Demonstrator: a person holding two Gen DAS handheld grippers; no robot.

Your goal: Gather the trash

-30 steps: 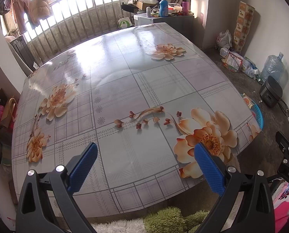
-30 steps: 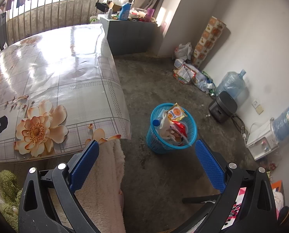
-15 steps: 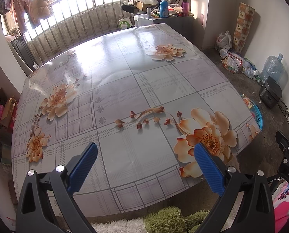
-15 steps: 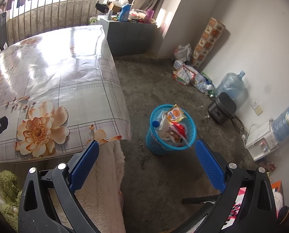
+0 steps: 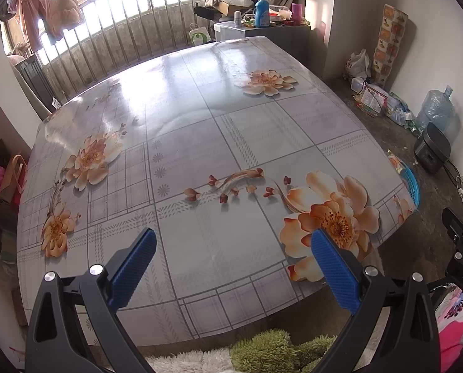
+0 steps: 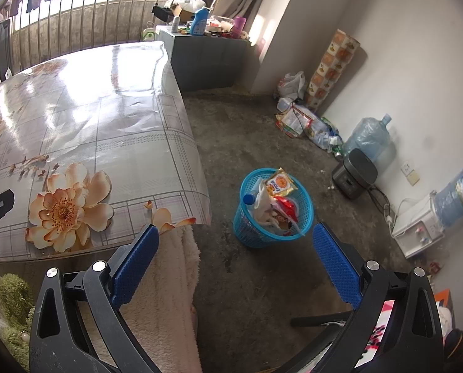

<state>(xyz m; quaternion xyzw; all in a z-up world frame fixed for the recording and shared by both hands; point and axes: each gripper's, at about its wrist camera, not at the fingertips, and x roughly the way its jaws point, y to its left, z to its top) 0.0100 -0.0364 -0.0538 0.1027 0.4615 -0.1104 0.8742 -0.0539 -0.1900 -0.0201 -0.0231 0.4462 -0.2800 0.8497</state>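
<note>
Both grippers stand with jaws spread wide and nothing between them: the left gripper [image 5: 231, 248] hangs over the near edge of the flowered table [image 5: 200, 130], which shows no litter, and the right gripper [image 6: 234, 248] looks down at the blue mesh basket [image 6: 250, 233] on the concrete floor beside the table corner, already packed with wrappers [image 6: 279, 183] and a capped bottle [image 6: 250, 199]. To my eye the table's share looks done, so the sensible move is to scan for strays, perhaps the loose packets by the far wall [image 6: 299, 121], and keep each jaw wide until squarely over a piece.

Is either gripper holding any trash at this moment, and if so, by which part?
Nothing is held. The left gripper is open over the table, and the right gripper is open above the floor near the blue basket.
</note>
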